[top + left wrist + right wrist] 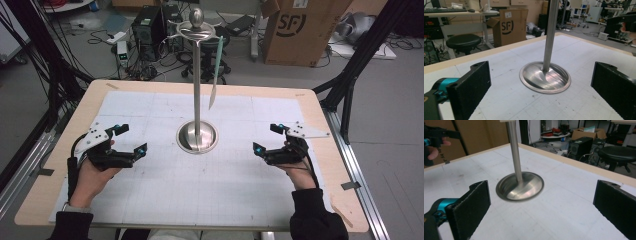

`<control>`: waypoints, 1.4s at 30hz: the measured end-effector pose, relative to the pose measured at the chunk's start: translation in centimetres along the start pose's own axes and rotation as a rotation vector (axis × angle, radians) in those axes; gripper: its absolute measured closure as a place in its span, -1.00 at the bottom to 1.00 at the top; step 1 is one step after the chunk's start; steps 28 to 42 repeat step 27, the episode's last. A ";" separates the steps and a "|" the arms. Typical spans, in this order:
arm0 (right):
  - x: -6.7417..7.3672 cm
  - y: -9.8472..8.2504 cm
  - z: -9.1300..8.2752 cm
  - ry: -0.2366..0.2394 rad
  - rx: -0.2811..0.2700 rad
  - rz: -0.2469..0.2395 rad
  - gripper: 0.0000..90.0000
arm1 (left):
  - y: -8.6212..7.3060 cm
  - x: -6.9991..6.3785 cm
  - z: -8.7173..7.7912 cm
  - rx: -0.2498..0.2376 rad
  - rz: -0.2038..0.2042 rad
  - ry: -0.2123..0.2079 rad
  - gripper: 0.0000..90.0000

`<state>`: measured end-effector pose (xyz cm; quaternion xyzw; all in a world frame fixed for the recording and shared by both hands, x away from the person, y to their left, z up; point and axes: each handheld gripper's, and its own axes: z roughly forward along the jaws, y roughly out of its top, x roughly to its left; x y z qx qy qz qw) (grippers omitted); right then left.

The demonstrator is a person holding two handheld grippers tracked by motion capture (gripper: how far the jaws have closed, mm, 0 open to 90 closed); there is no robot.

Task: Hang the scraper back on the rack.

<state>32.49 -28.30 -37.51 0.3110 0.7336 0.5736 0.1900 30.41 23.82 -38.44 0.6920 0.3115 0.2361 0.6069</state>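
A pale green utensil (218, 65) already hangs from the steel stand (197, 85) at frame centre, while the left gripper (131, 140) and right gripper (265, 138) rest spread and empty either side, so little seems left.

Even, soft indoor light falls from overhead, and the white mat on the counter (150, 200) reads bright but not blown out. Shadows are faint: a pale one lies beside the stand's steel base (197, 136). That dish-shaped base carries streaky highlights in both gripper views (545, 77), and in the right gripper view its rim (520, 186) is smeared by motion blur. The high view is coarse and slightly soft, and the room behind the counter is dimmer. Both gripper views bend straight edges near their borders.
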 end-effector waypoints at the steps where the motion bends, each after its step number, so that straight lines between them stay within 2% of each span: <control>1: -0.2 -0.3 -0.3 -0.003 0.005 0.011 -1.00 | 0.0 0.0 0.0 0.002 -0.001 0.002 -0.93; 3: -0.6 -0.7 -0.9 -0.011 0.013 0.022 -1.00 | -0.1 0.0 0.1 0.004 0.002 -0.002 -0.93; 8: -1.6 -1.4 -2.9 -0.037 -0.011 0.047 -1.00 | -0.1 0.0 0.2 0.006 -0.005 -0.004 -0.93; 12: -2.7 -2.8 -4.5 -0.057 0.011 0.057 -1.00 | -0.2 0.1 0.3 0.011 -0.013 -0.004 -0.93; 18: -4.2 -4.4 -6.8 -0.091 -0.032 0.118 -0.99 | -0.7 0.4 0.7 0.029 -0.023 -0.007 -0.93; 20: -4.5 -4.5 -7.3 -0.106 -0.037 0.118 -0.99 | -1.0 0.5 0.9 0.040 -0.023 -0.006 -0.93; 23: -4.6 -4.6 -7.5 -0.116 -0.041 0.113 -0.99 | -1.3 0.5 1.1 0.052 -0.028 -0.009 -0.93; 27: -4.5 -4.6 -7.3 -0.101 -0.033 0.107 -0.99 | -1.6 0.6 1.3 0.072 -0.030 -0.009 -0.93; 42: -4.5 -4.6 -7.3 -0.101 -0.033 0.107 -0.99 | -1.6 0.6 1.3 0.072 -0.030 -0.009 -0.93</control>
